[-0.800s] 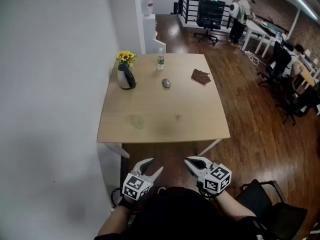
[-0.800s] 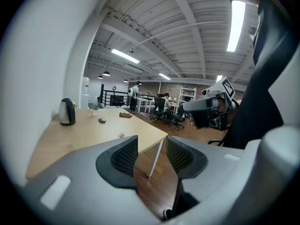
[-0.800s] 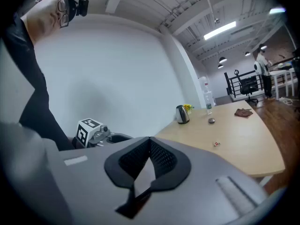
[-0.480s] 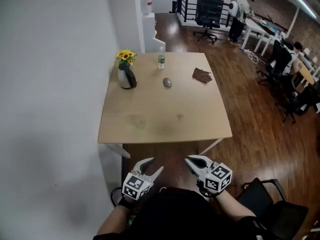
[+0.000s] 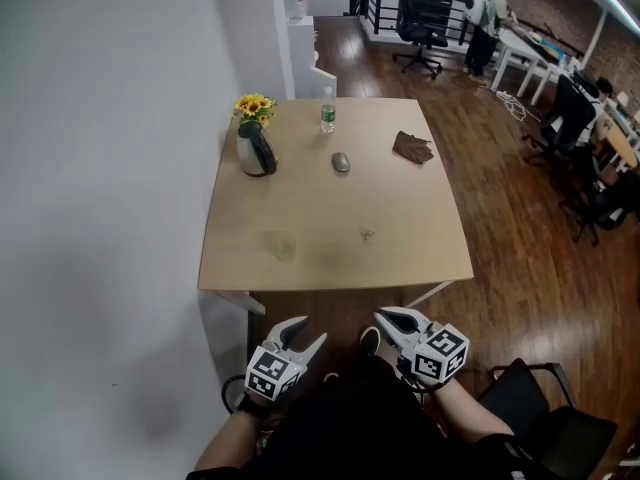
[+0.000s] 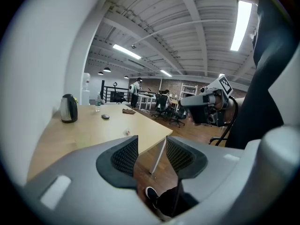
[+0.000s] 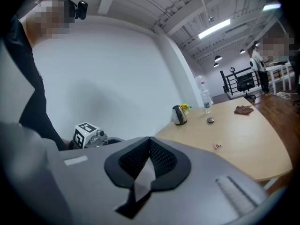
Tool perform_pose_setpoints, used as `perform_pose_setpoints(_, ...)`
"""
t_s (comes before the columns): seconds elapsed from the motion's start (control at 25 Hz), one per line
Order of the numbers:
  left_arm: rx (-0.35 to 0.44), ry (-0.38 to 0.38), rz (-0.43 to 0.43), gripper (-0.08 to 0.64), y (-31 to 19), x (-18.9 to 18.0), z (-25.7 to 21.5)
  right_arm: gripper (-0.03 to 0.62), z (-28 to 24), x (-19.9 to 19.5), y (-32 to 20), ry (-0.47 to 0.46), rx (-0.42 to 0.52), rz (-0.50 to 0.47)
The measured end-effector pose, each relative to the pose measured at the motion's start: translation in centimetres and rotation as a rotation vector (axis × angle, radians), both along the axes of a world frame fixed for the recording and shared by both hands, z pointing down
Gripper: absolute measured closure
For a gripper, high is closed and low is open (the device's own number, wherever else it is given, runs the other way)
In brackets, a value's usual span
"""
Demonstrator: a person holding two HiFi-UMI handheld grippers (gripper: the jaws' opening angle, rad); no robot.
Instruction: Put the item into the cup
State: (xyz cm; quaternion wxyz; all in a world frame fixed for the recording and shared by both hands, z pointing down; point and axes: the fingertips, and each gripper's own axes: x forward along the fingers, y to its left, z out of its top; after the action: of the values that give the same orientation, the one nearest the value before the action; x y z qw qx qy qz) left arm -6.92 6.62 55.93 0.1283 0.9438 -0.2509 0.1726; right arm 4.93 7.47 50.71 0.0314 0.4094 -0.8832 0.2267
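Left gripper point(image 6: 152, 142) has its jaws apart with nothing between them; right gripper point(image 7: 150, 140) is closed tight and empty. Both hang by the body, well short of the table point(image 5: 420, 263). The task looks unstarted: next comes a reach to the small item point(image 5: 367, 234), which lies near a faint clear cup point(image 5: 285, 246). I count one item, one cup, one kettle point(image 5: 256, 150) and one bottle point(image 5: 327, 114).

One table point(image 5: 330, 268). On it: one kettle point(image 5: 256, 149), one bunch of sunflowers point(image 5: 254, 105), one bottle point(image 5: 327, 116), one mouse point(image 5: 341, 162), one brown cloth point(image 5: 412, 147), one small item point(image 5: 367, 234), and what may be one clear cup point(image 5: 284, 245), faint from the head view. Two grippers: the left gripper point(image 5: 311, 330) and the right gripper point(image 5: 379, 318).
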Motion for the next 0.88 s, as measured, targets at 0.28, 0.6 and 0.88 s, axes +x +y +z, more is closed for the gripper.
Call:
perform_pose_setpoints(0.28, -0.018, -0.019, -0.043, 0.377, -6.0, 2.5, 1.1, 0.584, 1.8, 2.2, -6.4, -0.011, -0.036, -0.053)
perform_pose_setpoints(0.6, -0.021, -0.062, -0.079, 0.377, -14.9, 7.7, 1.2, 0.584, 2.8, 5.1, -15.3, -0.032, -0.046, -0.165)
perform_pose_setpoints(0.88, -0.020, -0.086, -0.139, 0.377, -19.5, 9.3, 1.1, 0.584, 3.8, 7.7, -20.6, -0.028, -0.072, -0.212)
